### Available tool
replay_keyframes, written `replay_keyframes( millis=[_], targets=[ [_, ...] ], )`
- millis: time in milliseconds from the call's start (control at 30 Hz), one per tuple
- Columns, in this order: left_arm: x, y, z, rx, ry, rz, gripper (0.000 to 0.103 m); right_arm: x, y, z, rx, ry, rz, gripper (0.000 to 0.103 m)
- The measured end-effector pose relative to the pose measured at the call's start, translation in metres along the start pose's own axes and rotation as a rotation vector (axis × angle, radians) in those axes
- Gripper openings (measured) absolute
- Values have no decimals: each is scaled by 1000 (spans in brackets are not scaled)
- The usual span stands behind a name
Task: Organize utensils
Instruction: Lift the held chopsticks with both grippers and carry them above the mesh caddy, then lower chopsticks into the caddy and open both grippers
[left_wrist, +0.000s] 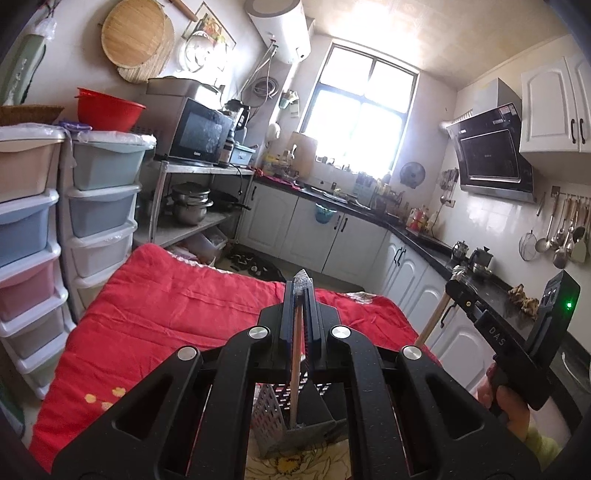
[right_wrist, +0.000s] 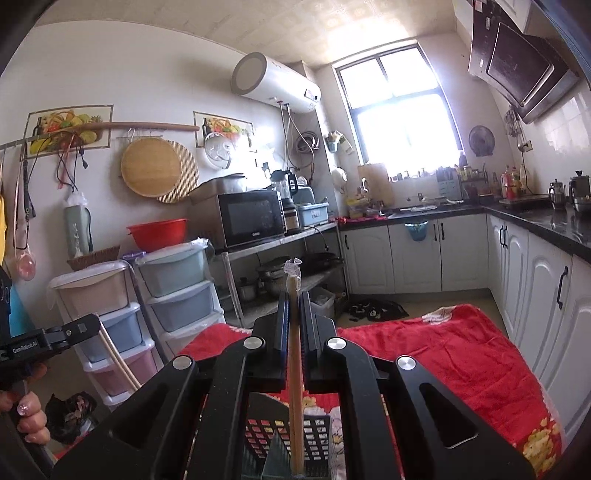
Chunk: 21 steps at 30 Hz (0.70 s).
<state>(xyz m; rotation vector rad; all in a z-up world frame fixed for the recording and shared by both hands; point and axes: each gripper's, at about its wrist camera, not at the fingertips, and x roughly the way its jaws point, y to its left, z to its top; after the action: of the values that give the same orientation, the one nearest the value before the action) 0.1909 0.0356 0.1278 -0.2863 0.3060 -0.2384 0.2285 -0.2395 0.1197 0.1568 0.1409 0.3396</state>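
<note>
Two grippers, left (left_wrist: 302, 295) and right (right_wrist: 293, 306), each clamp one chopstick (left_wrist: 295, 362) (right_wrist: 295, 406) above one holder (left_wrist: 273, 417).

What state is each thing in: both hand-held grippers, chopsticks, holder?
Left hand-held gripper: shut on a chopstick.
Right hand-held gripper: shut on a chopstick.
Left chopstick: upright, plastic-wrapped top, lower end in the holder.
Right chopstick: upright, wrapped top, lower end in the holder.
Holder: grey, perforated, standing on the red quilt.
</note>
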Motion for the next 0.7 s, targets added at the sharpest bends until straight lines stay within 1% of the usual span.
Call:
replay_keyframes(
  millis=[367,400,500,533,567,633,667,700],
  targets=[
    [9,6,-12,-22,40,-18,2,2,9,-14,6,54,1,7],
    [10,7,-14,-24,44,-19,2,2,9,-15,6,60,3,8],
    [8,6,-18,-19,47,-22,3,2,10,-19,10,81,-9,19],
    [8,6,-19,-18,49,-23,4,2,10,-20,13,84,-11,21],
    [8,8,-20,-19,51,-23,7,1,10,-21,12,89,-13,21],
    [7,9,-21,-20,59,-21,15,0,11,-22,7,98,-21,27],
    [6,11,-22,-23,61,-17,21,0,11,-23,7,101,-24,28],
    [5,11,-23,-23,62,-17,25,-1,11,-23,7,104,-22,30]
  ],
)
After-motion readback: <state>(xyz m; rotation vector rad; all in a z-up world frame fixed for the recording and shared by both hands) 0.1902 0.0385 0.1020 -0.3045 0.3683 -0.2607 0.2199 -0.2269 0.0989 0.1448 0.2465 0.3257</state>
